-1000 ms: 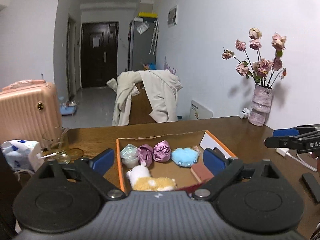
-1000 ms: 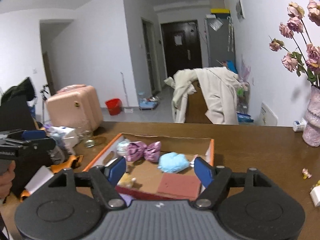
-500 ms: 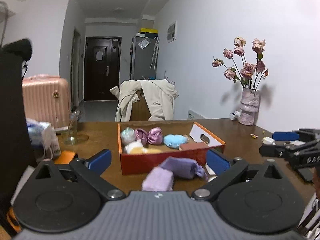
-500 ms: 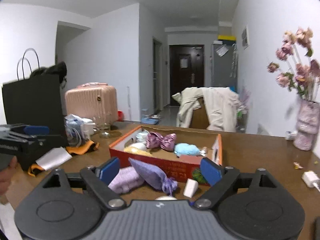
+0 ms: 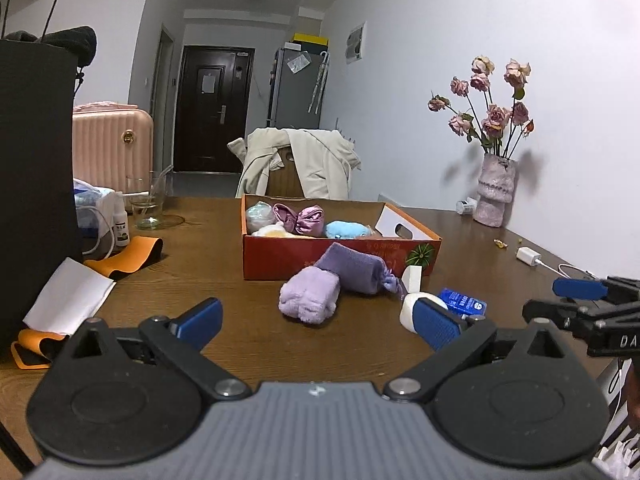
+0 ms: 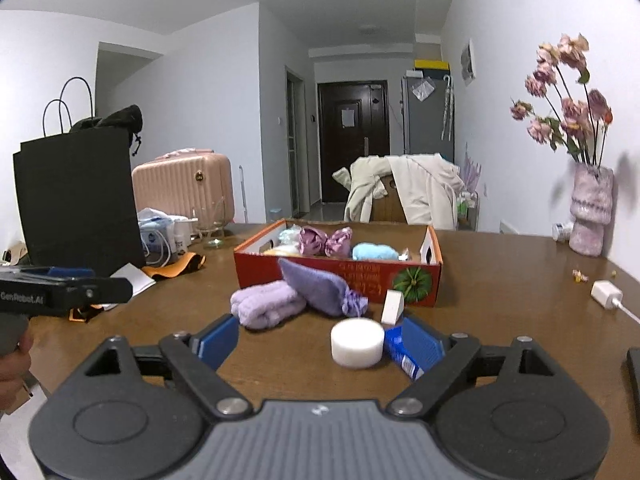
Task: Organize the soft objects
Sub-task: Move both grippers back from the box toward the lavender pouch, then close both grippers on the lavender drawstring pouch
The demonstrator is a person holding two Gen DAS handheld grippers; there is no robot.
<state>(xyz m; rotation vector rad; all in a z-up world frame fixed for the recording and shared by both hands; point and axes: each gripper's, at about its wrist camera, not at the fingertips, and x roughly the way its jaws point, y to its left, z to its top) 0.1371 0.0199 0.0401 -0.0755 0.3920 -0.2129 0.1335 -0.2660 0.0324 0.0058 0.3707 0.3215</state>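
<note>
Lilac towel roll (image 5: 310, 296) lies ahead of both empty, wide-apart claws, left claw (image 5: 320, 322) squarely facing it, right claw (image 6: 320, 340) finding it ahead-left, long axis crosswise.

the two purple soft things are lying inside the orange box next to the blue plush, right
Not quite. The light purple towel roll and the darker purple drawstring pouch lie on the table in front of the orange box, as the right wrist view shows. The blue plush is inside.

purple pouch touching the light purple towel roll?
Touching. Right wrist view: the purple pouch leans on the towel roll, no gap between them.
</note>
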